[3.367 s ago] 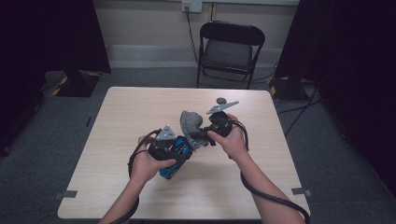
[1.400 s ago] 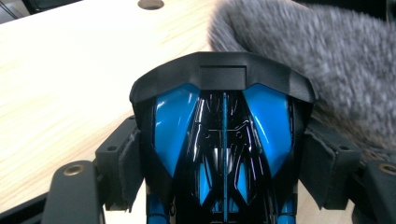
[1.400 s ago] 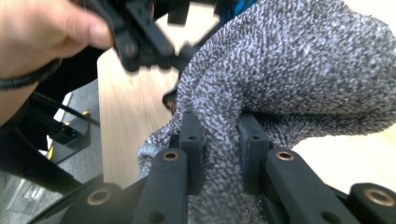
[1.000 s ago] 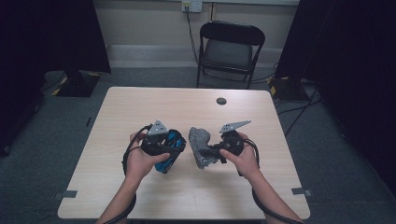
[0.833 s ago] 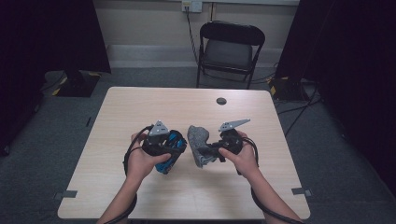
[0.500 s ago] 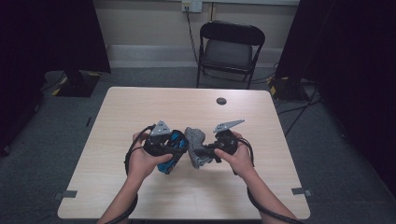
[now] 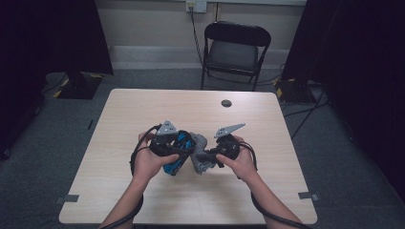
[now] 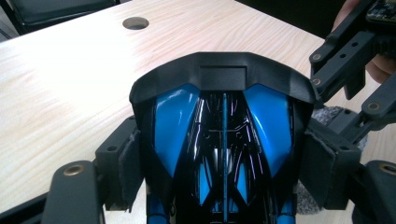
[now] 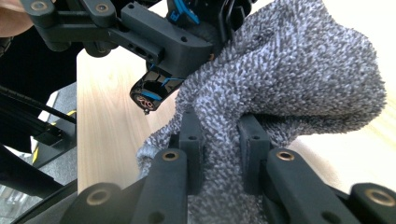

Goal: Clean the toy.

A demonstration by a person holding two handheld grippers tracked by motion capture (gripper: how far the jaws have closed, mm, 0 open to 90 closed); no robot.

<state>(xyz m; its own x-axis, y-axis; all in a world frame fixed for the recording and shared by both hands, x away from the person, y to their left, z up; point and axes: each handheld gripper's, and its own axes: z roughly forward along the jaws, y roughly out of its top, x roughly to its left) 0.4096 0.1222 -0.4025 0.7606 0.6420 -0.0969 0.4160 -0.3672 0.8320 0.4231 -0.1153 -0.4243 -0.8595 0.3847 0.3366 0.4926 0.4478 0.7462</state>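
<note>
Left hand-held gripper (image 8: 219, 186) clamps blue car (image 8: 219, 140); cloth (image 9: 280, 79) touching.

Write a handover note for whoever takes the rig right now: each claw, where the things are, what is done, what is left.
Left claw: shut on the blue and black gadget, held just above the table.
Right claw: shut on the grey cloth, bunched between its pads.
Position: cloth and gadget meet at mid-table, the cloth pressed against the gadget's side.
Done: both things picked up and brought together.
Left: probably wiping the gadget; how much is already wiped cannot be told. Then set both down.
</note>
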